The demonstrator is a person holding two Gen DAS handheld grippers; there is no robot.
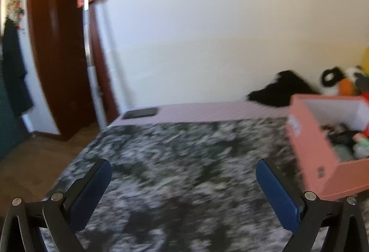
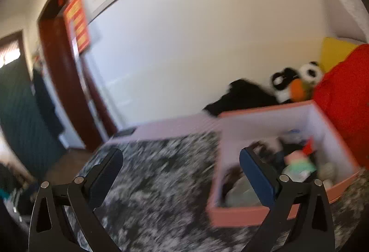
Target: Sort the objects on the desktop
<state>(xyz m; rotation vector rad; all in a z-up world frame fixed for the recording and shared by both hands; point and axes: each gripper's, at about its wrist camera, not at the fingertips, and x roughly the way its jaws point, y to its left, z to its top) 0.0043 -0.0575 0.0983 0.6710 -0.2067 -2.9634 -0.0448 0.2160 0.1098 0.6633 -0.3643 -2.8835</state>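
A pink box (image 2: 251,214) with white inner walls sits on the grey mottled desk cover (image 2: 161,182); several small objects (image 2: 297,164) lie inside it, blurred. It also shows at the right of the left wrist view (image 1: 309,150). My left gripper (image 1: 183,182) is open and empty above the mottled cover (image 1: 184,159), left of the box. My right gripper (image 2: 181,173) is open and empty, its right finger in front of the box's near-left part. Both views are motion-blurred.
A dark phone (image 1: 140,112) lies on a pale pink strip (image 1: 207,111) at the desk's far edge. Black cloth (image 2: 242,95), a panda plush (image 2: 309,74), a red cushion (image 2: 346,95) sit behind the box. A brown door (image 1: 57,44) stands left.
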